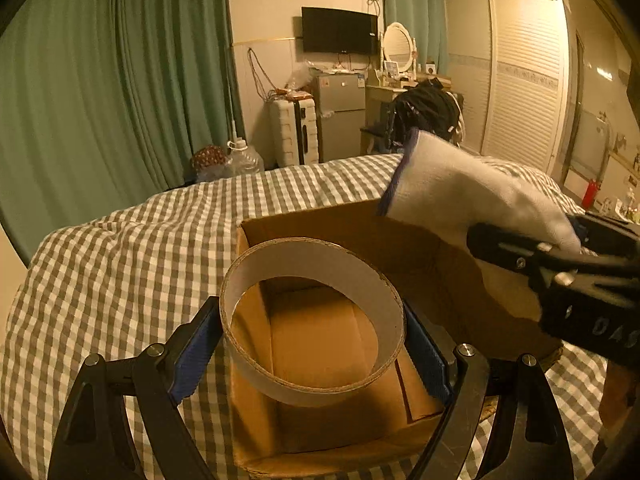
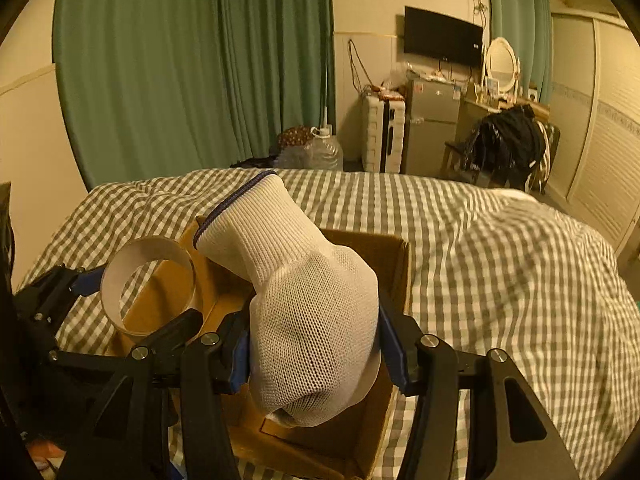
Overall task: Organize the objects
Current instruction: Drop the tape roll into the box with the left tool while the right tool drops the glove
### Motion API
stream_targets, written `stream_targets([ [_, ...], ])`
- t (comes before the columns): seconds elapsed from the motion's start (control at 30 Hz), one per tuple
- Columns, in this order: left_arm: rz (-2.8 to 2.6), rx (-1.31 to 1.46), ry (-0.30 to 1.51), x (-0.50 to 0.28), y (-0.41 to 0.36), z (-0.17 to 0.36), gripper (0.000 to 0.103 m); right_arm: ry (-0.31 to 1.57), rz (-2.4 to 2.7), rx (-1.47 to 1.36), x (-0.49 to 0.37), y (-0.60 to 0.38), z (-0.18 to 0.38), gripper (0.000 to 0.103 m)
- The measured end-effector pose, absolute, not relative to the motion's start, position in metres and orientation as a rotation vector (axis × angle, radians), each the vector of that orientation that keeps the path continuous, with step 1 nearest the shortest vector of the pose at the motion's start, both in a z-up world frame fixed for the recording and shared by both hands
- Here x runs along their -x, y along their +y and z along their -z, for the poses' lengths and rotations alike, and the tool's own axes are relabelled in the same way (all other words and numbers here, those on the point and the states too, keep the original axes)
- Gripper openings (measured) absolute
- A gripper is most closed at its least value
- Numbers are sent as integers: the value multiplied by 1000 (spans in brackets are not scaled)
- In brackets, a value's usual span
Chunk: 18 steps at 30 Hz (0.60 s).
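Note:
A wide cardboard ring [image 1: 320, 260] with a white inner face hangs above an open brown cardboard box [image 1: 340, 224]. My left gripper [image 1: 312, 332] is shut on the ring, one blue pad on each side. From the right, my right gripper [image 1: 568, 240] reaches over the box's right wall, shut on a bunched white knitted glove [image 1: 460, 188] with a dark blue cuff. In the right wrist view the glove [image 2: 304, 280] bulges between the right gripper's [image 2: 314, 344] pads above the box [image 2: 388, 252]. The ring [image 2: 148, 248] and left gripper [image 2: 136, 304] sit at the left.
The box rests on a bed with a grey-and-white checked cover [image 2: 500, 260]. Beyond the bed are green curtains [image 1: 120, 80], a clear water jug [image 1: 244, 160], a white suitcase [image 1: 292, 132], a small fridge [image 1: 340, 112], a chair piled with dark clothes [image 1: 428, 108] and a louvred wardrobe [image 1: 520, 80].

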<state>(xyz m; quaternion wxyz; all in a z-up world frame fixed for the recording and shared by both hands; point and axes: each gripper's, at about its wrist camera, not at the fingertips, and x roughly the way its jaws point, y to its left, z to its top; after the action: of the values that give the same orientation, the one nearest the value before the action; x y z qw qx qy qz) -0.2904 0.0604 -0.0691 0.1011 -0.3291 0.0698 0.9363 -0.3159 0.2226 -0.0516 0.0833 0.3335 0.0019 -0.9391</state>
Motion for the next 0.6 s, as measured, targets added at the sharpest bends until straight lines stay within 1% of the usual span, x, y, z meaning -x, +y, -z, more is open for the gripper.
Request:
stream_targets([
  [0.03,-2761,975,207,288,61,69,91,-13,2801,-994,317,227,52,58],
  [0.07,-2764,973,211,286,62,68,93,-32,2794,-990,316,229,50,66],
  [0.1,-2777,961,215,280,62,66,100,-46,2795,-973,312,232,49,70],
  [0.13,-2786,950,216,279,64,62,100,-55,2802,-956,309,234,47,77],
  [0.17,-2790,940,215,275,64,59,100,-64,2813,-931,306,234,43,79],
  [0.4,-2815,896,164,232,50,27,100,-87,2849,-868,272,241,10,79],
  [0.6,-2852,859,164,193,46,-8,100,-29,2876,-801,223,240,-28,79],
])
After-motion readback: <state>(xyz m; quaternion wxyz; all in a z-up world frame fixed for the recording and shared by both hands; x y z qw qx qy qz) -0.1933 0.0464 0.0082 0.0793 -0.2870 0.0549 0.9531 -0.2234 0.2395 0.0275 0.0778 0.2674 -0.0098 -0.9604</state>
